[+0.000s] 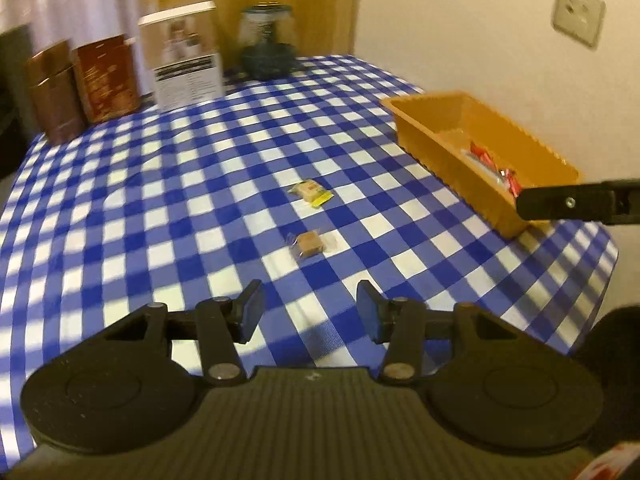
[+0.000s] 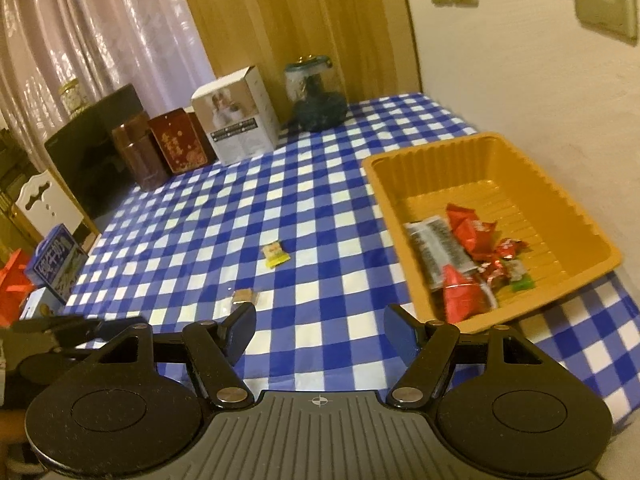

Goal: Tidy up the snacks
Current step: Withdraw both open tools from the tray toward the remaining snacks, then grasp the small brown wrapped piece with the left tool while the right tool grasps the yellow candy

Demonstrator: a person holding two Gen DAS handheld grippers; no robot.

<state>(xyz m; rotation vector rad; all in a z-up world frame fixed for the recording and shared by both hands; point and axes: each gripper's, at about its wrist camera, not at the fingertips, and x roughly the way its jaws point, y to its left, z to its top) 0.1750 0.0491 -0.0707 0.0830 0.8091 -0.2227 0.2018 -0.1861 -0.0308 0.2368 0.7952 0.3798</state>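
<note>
Both the left gripper (image 1: 308,312) and the right gripper (image 2: 320,332) hang with jaws apart and empty over the checked bench (image 1: 160,184), where 2 wrapped snacks, yellow (image 1: 311,193) and brown (image 1: 309,245), lie near the orange tray (image 2: 472,156) of red packets (image 2: 468,228).

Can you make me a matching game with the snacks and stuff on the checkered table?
Things:
1. small brown snack in a clear wrapper
2. small yellow-wrapped snack
3. red foil snack packets
4. white cardboard box with a picture

Places:
A. inside the orange plastic tray
B. standing at the far edge of the table, beside the brown tins
C. loose on the cloth, nearest the left gripper
D. loose on the cloth, just beyond the brown snack

Pairs: 1-C, 2-D, 3-A, 4-B
</note>
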